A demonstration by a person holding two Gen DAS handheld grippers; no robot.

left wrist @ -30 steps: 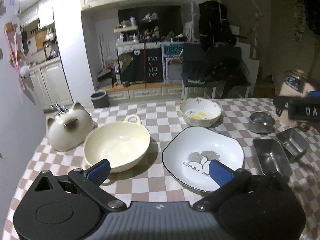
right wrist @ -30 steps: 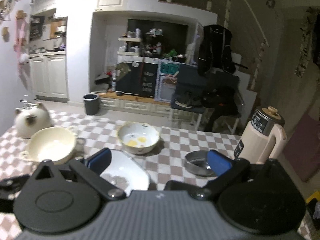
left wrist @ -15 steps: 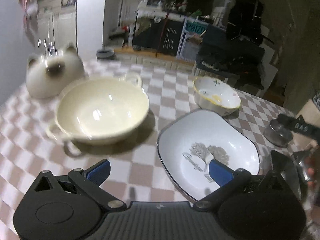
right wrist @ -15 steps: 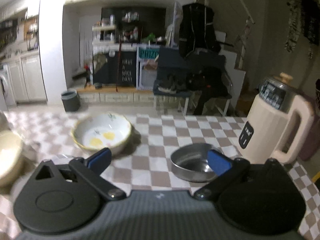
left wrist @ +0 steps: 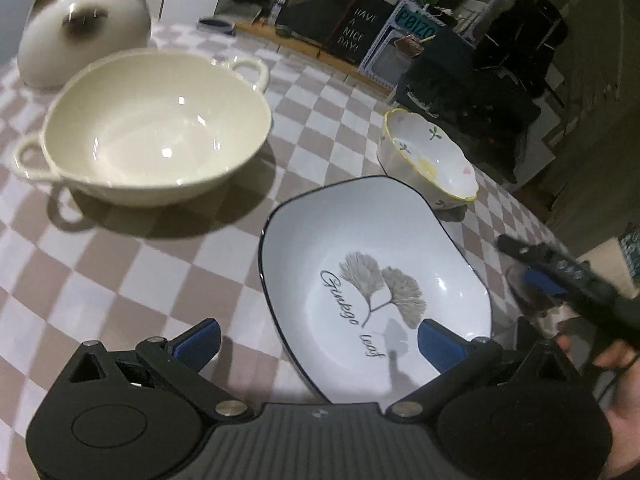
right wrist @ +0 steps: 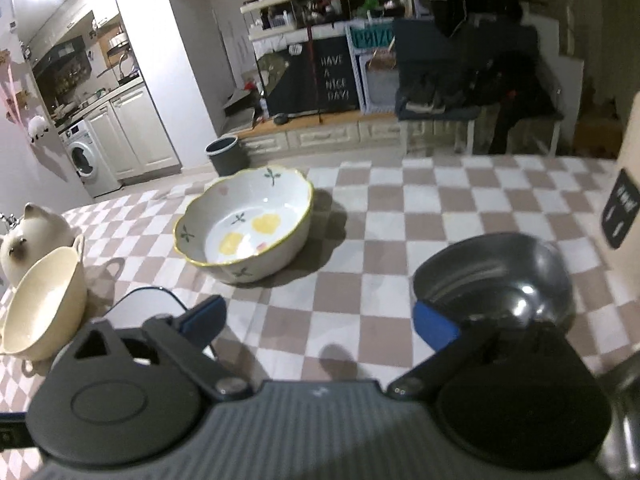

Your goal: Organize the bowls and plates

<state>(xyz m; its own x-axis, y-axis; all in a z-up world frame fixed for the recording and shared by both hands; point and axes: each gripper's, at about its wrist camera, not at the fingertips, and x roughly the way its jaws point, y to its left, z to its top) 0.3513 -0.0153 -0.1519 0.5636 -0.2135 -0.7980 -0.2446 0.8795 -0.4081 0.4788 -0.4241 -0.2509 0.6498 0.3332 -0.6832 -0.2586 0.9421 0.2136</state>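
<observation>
Here, white ginkgo-leaf plate [left wrist: 376,276], black-rimmed

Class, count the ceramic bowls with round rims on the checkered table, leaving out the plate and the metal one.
2. The cream two-handled bowl sits near the cat-shaped holder; the floral bowl sits mid-table, beyond the ginkgo plate. Others may lie out of view.

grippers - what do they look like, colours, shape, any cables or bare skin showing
Both match: the left gripper and right gripper have matte black bodies with round housings on each side, a ribbed grey centre panel, silver pivot screws, and angled black fingers tipped with blue pads. A thin black cable loops beside the right one. A bare hand shows, without sleeve.
</observation>
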